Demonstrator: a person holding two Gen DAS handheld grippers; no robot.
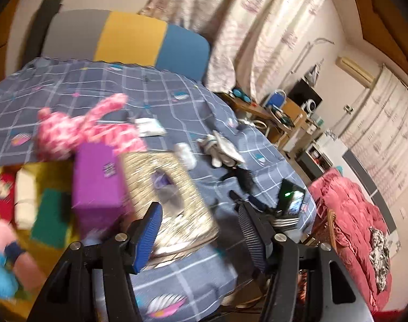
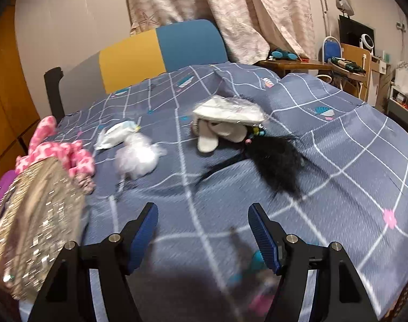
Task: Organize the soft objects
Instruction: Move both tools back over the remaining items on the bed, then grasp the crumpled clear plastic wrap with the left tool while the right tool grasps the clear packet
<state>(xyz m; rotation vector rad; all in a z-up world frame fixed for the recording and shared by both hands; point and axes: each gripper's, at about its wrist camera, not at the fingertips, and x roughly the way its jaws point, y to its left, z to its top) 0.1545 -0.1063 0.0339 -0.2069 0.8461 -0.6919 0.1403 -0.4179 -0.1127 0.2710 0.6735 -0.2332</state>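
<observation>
Soft things lie scattered on a grey-blue checked bedspread [image 2: 324, 145]. A pink patterned plush [image 1: 77, 128] [image 2: 61, 153] lies at the left. Close by are a white fluffy pouf [image 2: 137, 158], a white packet [image 2: 115, 134], a grey-white plush under a white packet [image 2: 225, 123] [image 1: 220, 147], and a black hairy piece [image 2: 276, 155] [image 1: 241, 174]. A sequinned gold bag [image 1: 174, 193] [image 2: 35, 214] stands next to a purple box [image 1: 96, 177]. My left gripper [image 1: 201, 228] is open over the bag's near edge, nothing between its pads. My right gripper [image 2: 204, 233] is open above bare bedspread.
A grey, yellow and blue headboard [image 2: 161, 51] backs the bed, with curtains [image 2: 230, 8] behind. A cluttered wooden desk [image 2: 311, 64] stands at the right. A phone on a stand [image 1: 292, 198] sits at the bed's edge. A red quilt [image 1: 349, 225] fills a basket. Colourful toys [image 1: 24, 228] lie left.
</observation>
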